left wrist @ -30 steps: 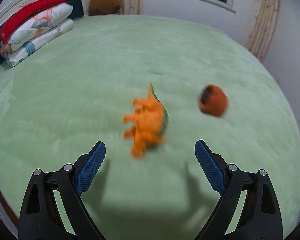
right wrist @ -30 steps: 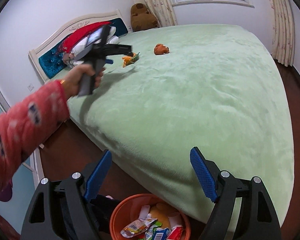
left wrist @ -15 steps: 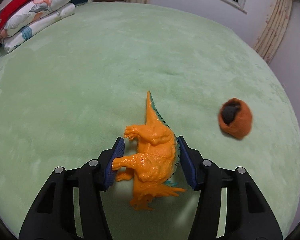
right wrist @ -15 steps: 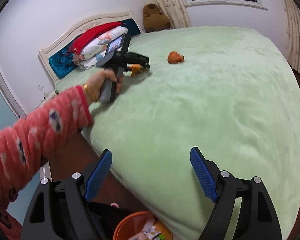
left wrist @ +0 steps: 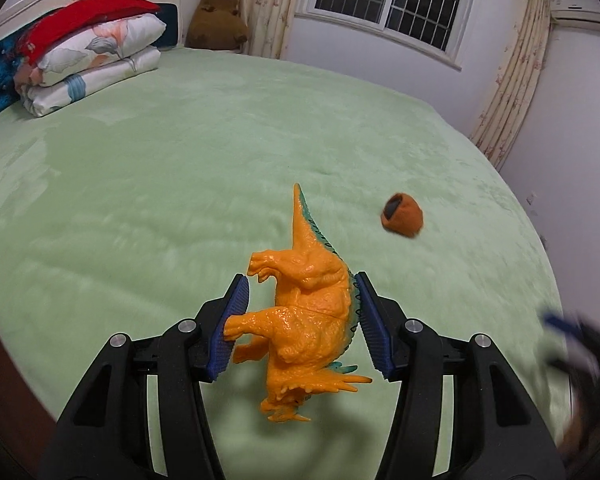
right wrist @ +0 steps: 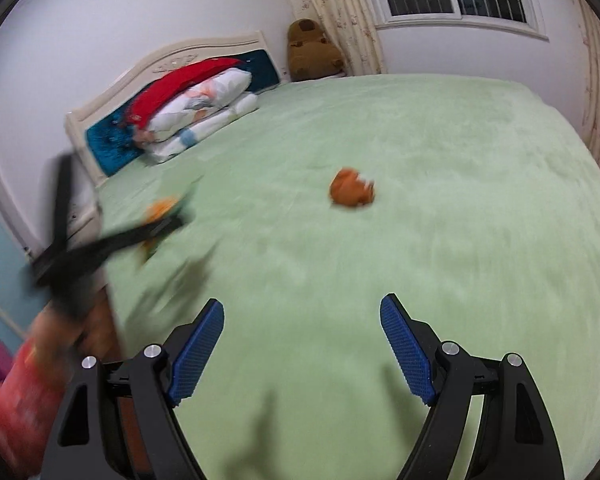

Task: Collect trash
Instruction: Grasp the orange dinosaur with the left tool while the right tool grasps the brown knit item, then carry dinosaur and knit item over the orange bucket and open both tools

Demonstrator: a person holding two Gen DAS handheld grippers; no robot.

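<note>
My left gripper (left wrist: 300,320) is shut on an orange toy dinosaur (left wrist: 308,308) with a green-spined back and holds it just above the green bed (left wrist: 180,160). A small orange-brown plush object (left wrist: 402,220) lies on the bed beyond and to the right. In the right wrist view my right gripper (right wrist: 302,350) is open and empty over the bed, with the plush object (right wrist: 352,192) ahead of it. The left gripper with the dinosaur (right wrist: 160,212) shows blurred at the left there.
Folded quilts and a red pillow (left wrist: 88,48) are stacked at the headboard (right wrist: 172,60). A brown plush bear (left wrist: 218,18) sits in the far corner by the curtain. The bed's near edge and a wooden floor (right wrist: 100,320) lie at the left.
My left gripper closed on the dinosaur and lifted it slightly. My right gripper moved up from the orange bin and forward over the bed toward the plush object.
</note>
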